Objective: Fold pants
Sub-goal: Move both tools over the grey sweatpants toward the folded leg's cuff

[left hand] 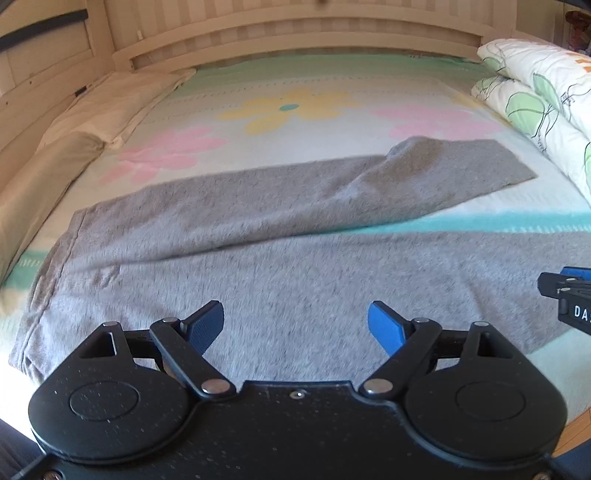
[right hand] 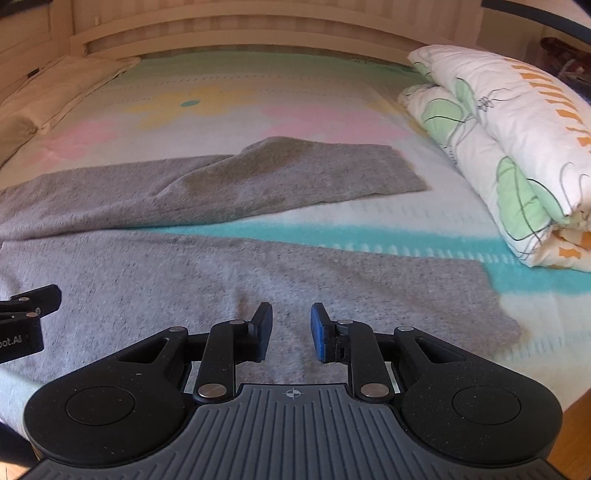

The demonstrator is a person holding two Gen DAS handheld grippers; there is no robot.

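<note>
Item one: pants (left hand: 258, 236), grey knit, spread flat across the near half of the bed (left hand: 332, 96). Waistband toward the bed's left edge; the two legs run toward the right edge. Far leg (right hand: 295, 173) lies at an angle with a raised fold along it; near leg (right hand: 332, 280) lies flat beside the bed's near edge. A wedge of teal-striped sheet shows between the legs.

Item two: my left claw (left hand: 295, 325), over the near leg's upper part, blue pads spread wide, nothing between them, gripping nothing.

Item three: my right claw (right hand: 291, 330), over the near leg further toward its hem, pads parted by a narrower gap, cloth visible below the gap but none caught in it. Whether the tips touch the fabric I cannot tell.

Item four: folded duvet (right hand: 517, 147), white with green leaf print, along the bed's right edge.

Item five: pillows (left hand: 96, 110), cream and tan, along the left edge.

Item six: headboard (left hand: 295, 33), pale wood, at the far edge.
</note>
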